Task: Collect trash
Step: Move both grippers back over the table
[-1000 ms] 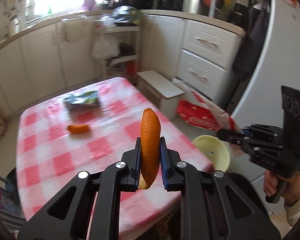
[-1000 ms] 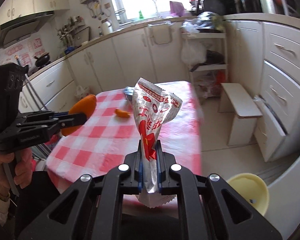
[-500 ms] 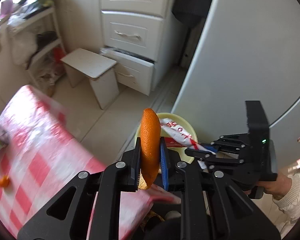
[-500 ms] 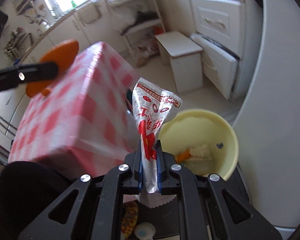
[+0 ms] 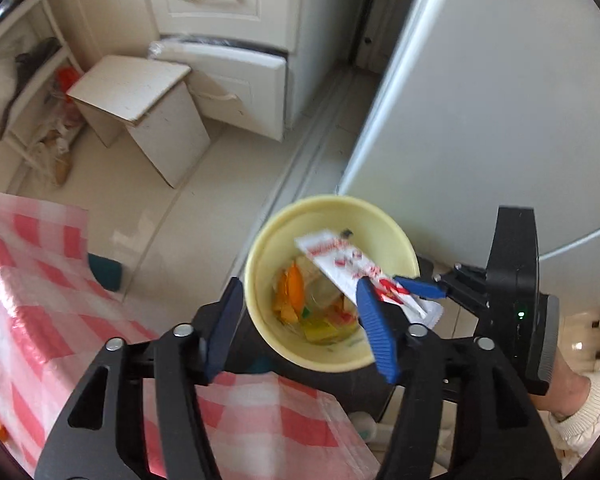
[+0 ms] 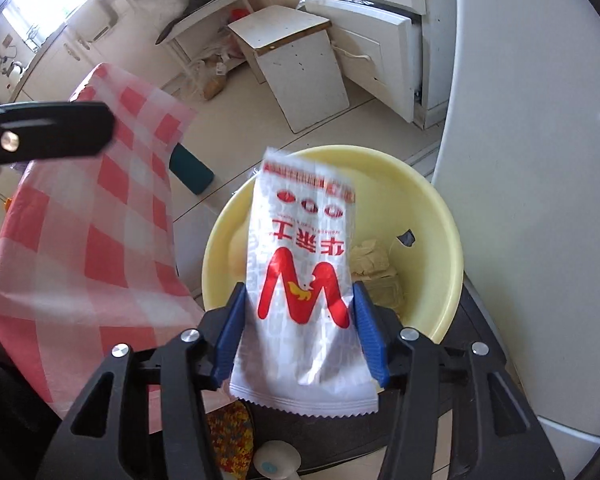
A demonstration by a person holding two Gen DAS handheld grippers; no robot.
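Right wrist: right claw (image 6: 300, 332) tilted steeply down over bin (image 6: 448, 216).

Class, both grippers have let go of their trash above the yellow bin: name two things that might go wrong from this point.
1. The white and red snack wrapper lies loose between the open right gripper; its lower end hangs outside the round yellow plastic bin's rim, so it may slide to the floor.
2. The left gripper hovers close over that rim and may knock the bin.
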